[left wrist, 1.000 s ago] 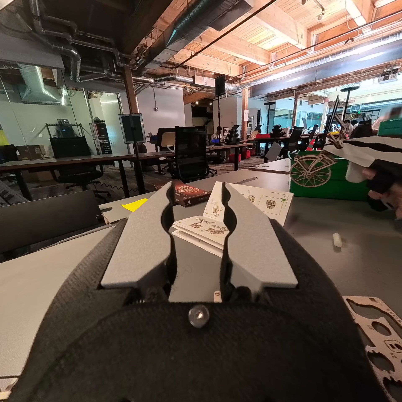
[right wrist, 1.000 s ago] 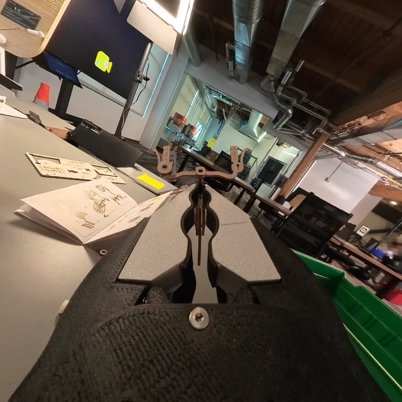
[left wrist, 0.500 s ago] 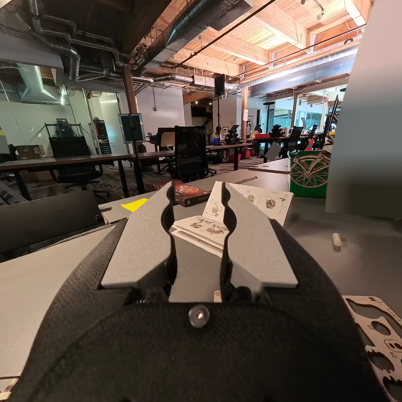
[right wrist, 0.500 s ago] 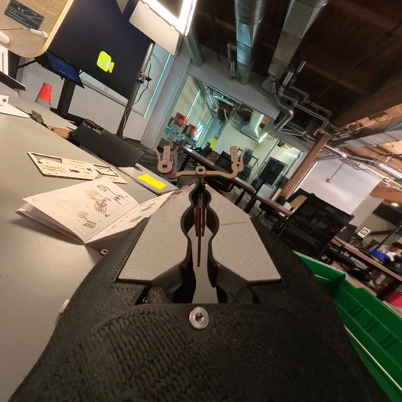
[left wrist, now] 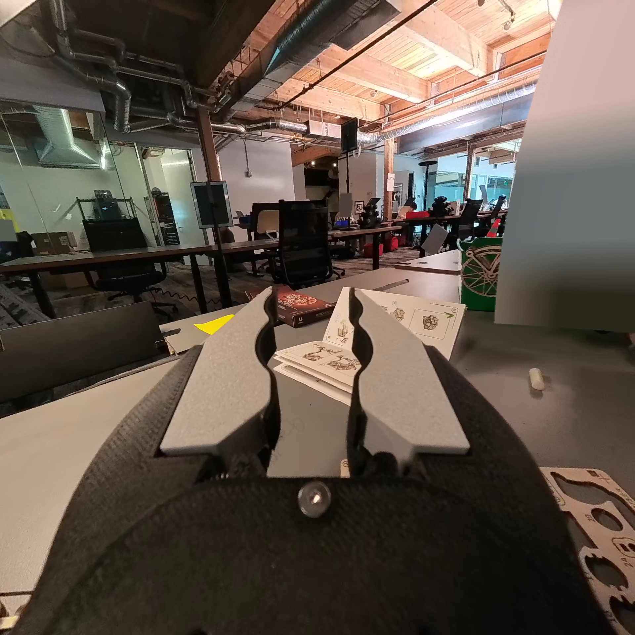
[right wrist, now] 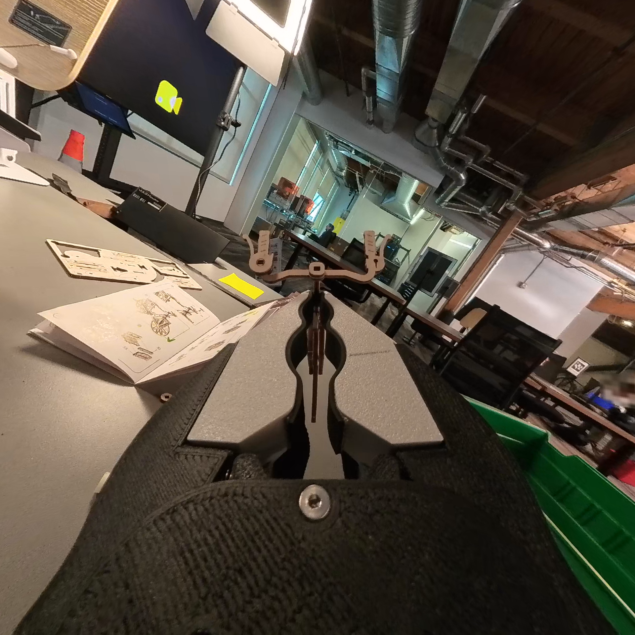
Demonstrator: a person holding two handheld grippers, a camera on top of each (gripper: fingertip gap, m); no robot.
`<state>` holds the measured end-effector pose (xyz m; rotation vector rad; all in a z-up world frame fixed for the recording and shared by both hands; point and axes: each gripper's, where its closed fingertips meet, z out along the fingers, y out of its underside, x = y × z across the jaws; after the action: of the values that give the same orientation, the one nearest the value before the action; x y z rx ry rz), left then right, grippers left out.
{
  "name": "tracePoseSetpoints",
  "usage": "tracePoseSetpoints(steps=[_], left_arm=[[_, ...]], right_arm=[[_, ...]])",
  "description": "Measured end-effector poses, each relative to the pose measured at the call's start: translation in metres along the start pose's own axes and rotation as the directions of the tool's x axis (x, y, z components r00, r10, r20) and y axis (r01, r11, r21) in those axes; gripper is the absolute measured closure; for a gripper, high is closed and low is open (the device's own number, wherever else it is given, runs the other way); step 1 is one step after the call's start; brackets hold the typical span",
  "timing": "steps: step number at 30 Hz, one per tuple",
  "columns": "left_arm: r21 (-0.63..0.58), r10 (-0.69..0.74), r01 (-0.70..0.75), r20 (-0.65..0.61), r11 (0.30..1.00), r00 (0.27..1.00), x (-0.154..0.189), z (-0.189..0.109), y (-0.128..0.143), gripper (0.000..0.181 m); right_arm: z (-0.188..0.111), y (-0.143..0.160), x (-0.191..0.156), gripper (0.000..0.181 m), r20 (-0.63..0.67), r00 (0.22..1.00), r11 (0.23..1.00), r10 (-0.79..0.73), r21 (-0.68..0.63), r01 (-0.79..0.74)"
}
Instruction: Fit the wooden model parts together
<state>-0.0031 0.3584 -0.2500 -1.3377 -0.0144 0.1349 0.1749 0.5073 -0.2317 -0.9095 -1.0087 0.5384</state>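
My right gripper is shut on a thin dark wooden model part that stands upright between the fingers. The part's handlebar piece sticks out above the fingertips. My left gripper is open and empty, low over the grey table. A wooden spoked wheel shows at the right of the left wrist view, in front of a green bin. What holds the wheel is hidden. A cut-out wooden parts sheet lies at the lower right, and another sheet lies far left in the right wrist view.
An open instruction booklet lies ahead of the left gripper and also shows in the right wrist view. A dark box, a yellow note and a small white cylinder lie on the table. A green bin stands at the right. Tip to tip, the grippers are about 25 cm apart.
Both grippers stay almost still. The hand and gripper seen at the right of the left wrist view one second ago no longer show there.
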Motion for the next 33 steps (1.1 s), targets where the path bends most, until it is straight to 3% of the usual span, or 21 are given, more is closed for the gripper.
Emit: tracePoseSetpoints(steps=[33], left_arm=[[0.001, -0.003, 0.003, 0.002, 1.0, 1.0, -0.0006, 0.0, 0.0, 0.141]], right_arm=[[0.0005, 0.0, -0.0027, 0.181, 0.016, 1.0, 1.0, 0.001, 0.0, -0.001]])
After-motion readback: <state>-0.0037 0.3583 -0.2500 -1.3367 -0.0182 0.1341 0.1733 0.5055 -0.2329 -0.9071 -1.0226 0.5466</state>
